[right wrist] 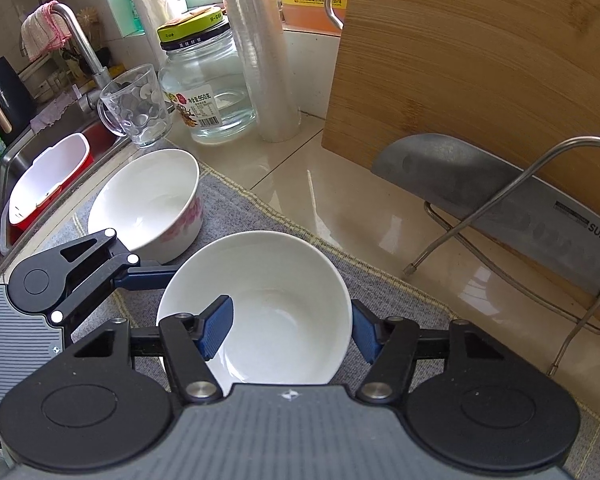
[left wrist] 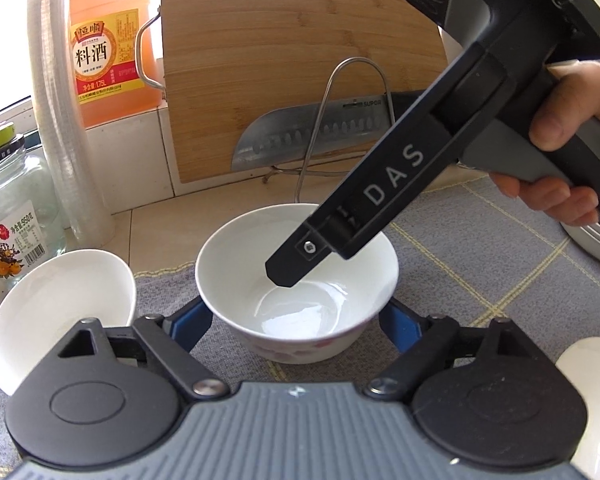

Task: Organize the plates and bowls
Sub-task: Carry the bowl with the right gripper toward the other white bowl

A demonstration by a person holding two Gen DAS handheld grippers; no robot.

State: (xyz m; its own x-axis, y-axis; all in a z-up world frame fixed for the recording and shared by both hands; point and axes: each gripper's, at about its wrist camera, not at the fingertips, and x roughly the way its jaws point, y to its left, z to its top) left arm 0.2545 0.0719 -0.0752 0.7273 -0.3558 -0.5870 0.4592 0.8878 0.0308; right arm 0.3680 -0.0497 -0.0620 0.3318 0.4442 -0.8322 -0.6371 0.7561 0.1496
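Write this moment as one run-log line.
left gripper: straddles bowl | right gripper: open, one finger inside bowl | other bowl: apart

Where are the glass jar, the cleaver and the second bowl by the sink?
glass jar [right wrist: 208,92]: right wrist view, on its clear body above the label.
cleaver [right wrist: 496,200]: right wrist view, on the flat of the blade.
second bowl [right wrist: 148,200]: right wrist view, on its white inner wall.

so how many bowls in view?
2 for sure. One bowl sits between the left gripper fingers, on the grey mat; the other lies tilted sink-side. A white edge at the right may be another dish.
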